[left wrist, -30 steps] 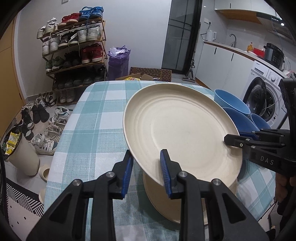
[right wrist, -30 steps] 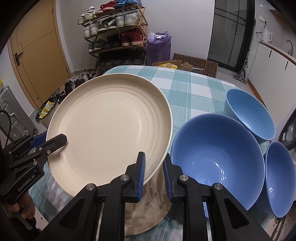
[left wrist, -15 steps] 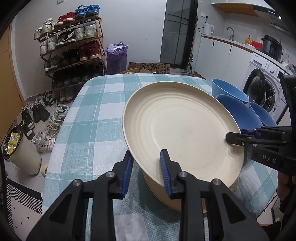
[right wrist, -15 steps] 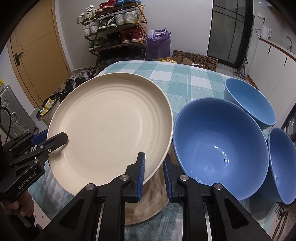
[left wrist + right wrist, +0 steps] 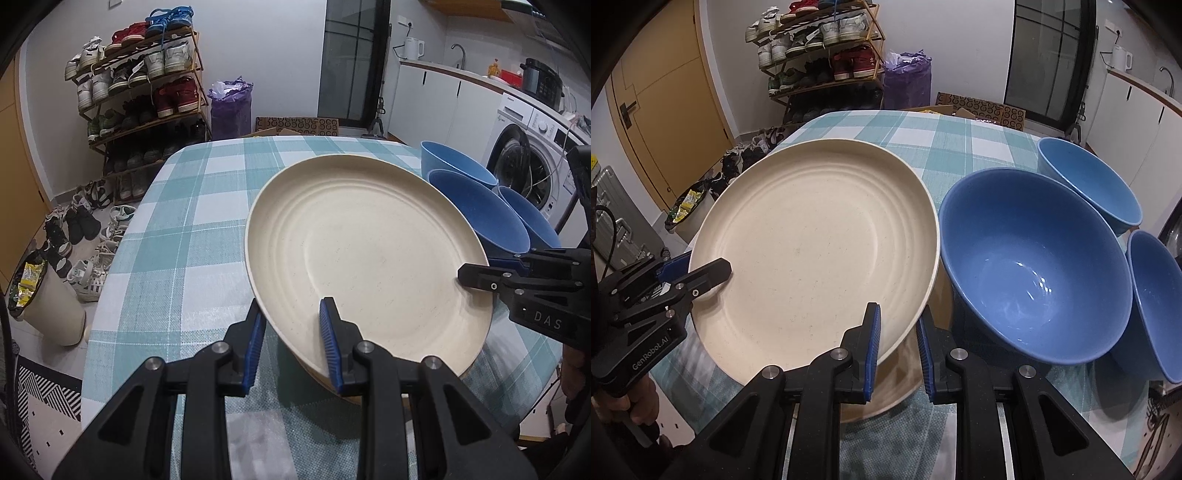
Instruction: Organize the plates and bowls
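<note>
Both grippers angle downward, facing each other. The left gripper (image 5: 291,332) and right gripper (image 5: 897,341) each have their fingers closed on something thin, clamped firmly.

Ahead of the left gripper (image 5: 291,332) and to its left, the checked tablecloth (image 5: 207,221) lies bare — open passage. Right of the right gripper (image 5: 897,343), three blue bowls (image 5: 1034,266) crowd together, the nearest just beside the held cream plate (image 5: 820,258) — no gap there.

Lower plate (image 5: 886,398) mostly hidden beneath the upper plate (image 5: 820,251)
</note>
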A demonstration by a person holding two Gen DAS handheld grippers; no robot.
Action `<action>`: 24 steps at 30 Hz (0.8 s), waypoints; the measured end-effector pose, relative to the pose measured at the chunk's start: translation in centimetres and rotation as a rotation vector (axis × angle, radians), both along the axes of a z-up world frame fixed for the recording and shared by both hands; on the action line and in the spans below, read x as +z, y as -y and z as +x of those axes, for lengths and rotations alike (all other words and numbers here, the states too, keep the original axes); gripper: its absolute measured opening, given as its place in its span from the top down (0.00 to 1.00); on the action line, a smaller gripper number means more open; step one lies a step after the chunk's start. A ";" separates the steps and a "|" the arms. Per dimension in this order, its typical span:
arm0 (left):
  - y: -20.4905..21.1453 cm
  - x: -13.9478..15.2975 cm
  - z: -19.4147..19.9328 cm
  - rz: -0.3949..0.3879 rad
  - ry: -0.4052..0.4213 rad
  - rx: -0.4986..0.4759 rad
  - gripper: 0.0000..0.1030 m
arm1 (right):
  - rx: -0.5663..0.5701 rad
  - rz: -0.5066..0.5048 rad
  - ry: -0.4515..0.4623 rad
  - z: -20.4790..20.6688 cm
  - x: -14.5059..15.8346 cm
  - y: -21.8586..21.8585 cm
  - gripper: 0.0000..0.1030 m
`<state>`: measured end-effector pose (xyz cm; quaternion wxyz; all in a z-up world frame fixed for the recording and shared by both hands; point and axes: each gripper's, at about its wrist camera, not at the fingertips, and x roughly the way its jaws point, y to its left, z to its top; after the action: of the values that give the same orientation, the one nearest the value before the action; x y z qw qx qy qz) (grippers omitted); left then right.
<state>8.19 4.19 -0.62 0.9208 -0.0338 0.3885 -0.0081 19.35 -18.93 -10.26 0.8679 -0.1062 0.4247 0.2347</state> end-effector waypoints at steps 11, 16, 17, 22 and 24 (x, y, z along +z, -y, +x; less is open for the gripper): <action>0.1 0.0 -0.4 0.007 -0.005 -0.011 0.73 | 0.005 0.003 -0.011 -1.2 -0.4 0.5 0.81; 0.2 -0.5 -0.4 0.010 -0.021 -0.007 0.73 | 0.004 -0.007 -0.021 -1.5 -0.8 0.5 0.81; 0.3 -0.5 -0.4 0.012 -0.023 -0.007 0.73 | 0.005 -0.007 -0.024 -1.5 -0.9 0.5 0.81; 0.6 -0.8 -0.3 0.012 -0.031 -0.015 0.73 | 0.001 -0.006 -0.041 -1.4 -1.5 0.8 0.81; 0.7 -0.9 -0.2 0.013 -0.035 -0.019 0.73 | -0.003 -0.008 -0.041 -1.4 -1.6 1.0 0.81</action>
<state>7.98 3.45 -1.57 0.9139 -0.0242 0.4050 -0.0140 17.94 -19.89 -11.87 0.8590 -0.1043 0.4434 0.2339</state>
